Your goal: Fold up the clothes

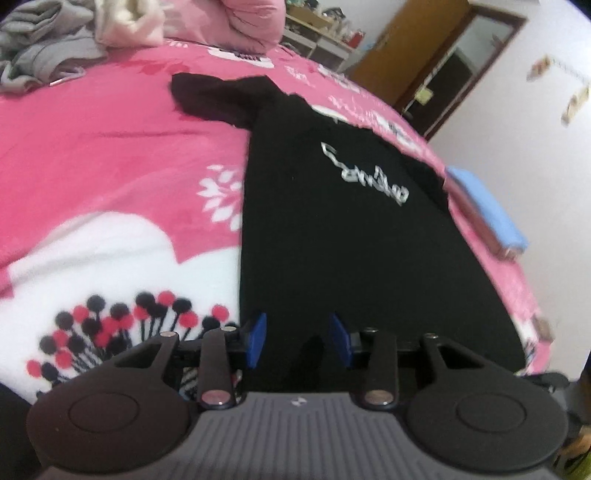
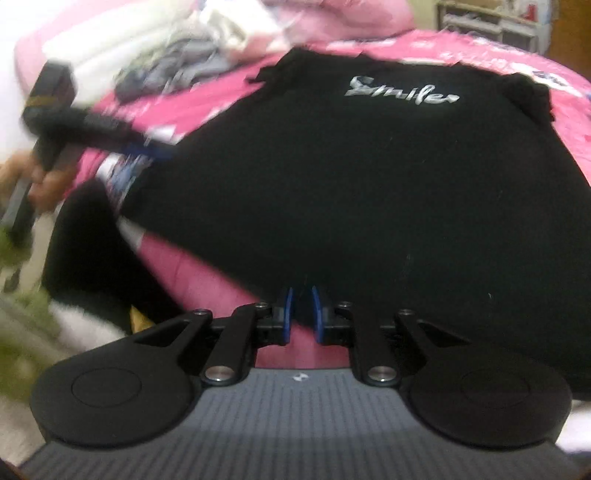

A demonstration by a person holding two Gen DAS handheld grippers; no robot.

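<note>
A black T-shirt (image 1: 351, 240) with silver script on the chest lies flat on a pink floral bedspread (image 1: 110, 166), collar far from me and hem nearest. My left gripper (image 1: 299, 338) hovers over the hem's left part, blue pads apart with only cloth beneath them, so it is open. In the right wrist view the T-shirt (image 2: 369, 177) fills the middle. My right gripper (image 2: 303, 308) has its pads nearly together, with the dark hem bunched up between them. The left gripper (image 2: 147, 147) shows as a blur at the left, held by a hand (image 2: 40, 184).
A pile of grey and white clothes (image 1: 55, 40) and a pink quilt (image 1: 240, 22) sit at the head of the bed. A flat blue object (image 1: 484, 210) lies at the bed's right edge beside the shirt's sleeve. A wooden door (image 1: 417, 55) and white wall stand beyond.
</note>
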